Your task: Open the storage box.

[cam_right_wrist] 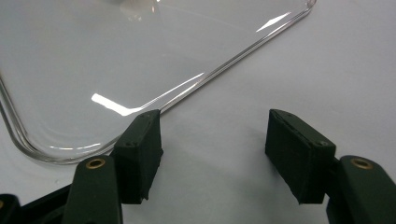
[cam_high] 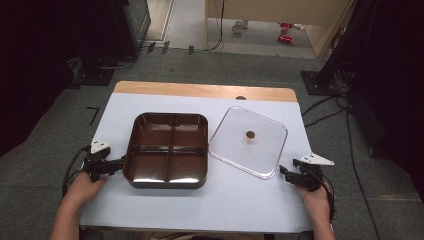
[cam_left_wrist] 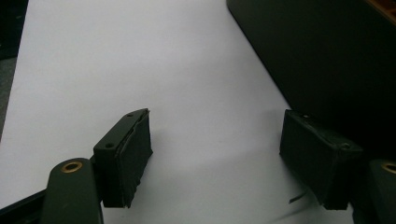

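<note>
A dark brown square tray with several compartments sits in the middle of the white table cover. To its right lies a clear square lid with a small brown knob at its centre. My left gripper is open, just left of the tray's near left corner; the tray's dark wall rises beside its right jaw. My right gripper is open too, resting close to the lid's near right edge, with nothing between its jaws.
The white cover spans the table, with a wooden strip bare at the far edge. Grey carpet, cables and dark stands surround the table.
</note>
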The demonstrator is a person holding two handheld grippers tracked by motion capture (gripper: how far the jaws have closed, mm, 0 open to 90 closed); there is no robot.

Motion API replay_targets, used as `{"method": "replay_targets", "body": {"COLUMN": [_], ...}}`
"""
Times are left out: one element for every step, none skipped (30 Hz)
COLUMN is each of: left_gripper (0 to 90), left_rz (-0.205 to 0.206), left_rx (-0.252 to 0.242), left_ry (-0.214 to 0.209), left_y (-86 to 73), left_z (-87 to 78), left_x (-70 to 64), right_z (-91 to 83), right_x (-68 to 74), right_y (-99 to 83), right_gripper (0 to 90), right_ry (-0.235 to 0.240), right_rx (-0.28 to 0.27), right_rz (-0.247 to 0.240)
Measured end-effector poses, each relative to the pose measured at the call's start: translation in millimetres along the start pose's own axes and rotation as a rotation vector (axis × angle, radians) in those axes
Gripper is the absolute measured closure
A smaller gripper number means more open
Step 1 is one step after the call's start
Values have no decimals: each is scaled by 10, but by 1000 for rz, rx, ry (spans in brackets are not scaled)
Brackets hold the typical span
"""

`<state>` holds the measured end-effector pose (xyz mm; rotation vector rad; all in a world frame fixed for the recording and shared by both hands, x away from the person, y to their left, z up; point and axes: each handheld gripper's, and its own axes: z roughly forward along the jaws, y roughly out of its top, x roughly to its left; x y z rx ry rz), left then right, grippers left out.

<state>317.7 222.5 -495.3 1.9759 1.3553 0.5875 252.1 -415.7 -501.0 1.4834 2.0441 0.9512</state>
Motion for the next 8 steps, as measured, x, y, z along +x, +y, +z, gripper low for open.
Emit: {"method": "replay_targets", "body": {"left_gripper": [251,251,251,251,251,251,251,251], "left_rz": [-1,0,0,0,0,0,0,0], "left_rx": [0,0,0,0,0,0,0,0], "left_ry": [0,0,0,0,0,0,0,0], "left_y": [0,0,0,0,0,0,0,0], "left_z": [0,0,0,0,0,0,0,0], "left_x": [0,0,0,0,0,0,0,0], "right_z": [2,1,2,2,3,4,3,3], "right_x": [11,8,5,3,4,6,6,6], "right_y": [0,-1,-1,0,0,0,0,0], "right_gripper": [353,353,351,349,348,347,347,347], "right_ry": [-6,-5,-2,0,-1,-2,-3,-3], "right_rx": [1,1,0,1,1,2,3,3], "right_rz": [-6,-6,-3,-1,-3,-3,-6,-6]}}
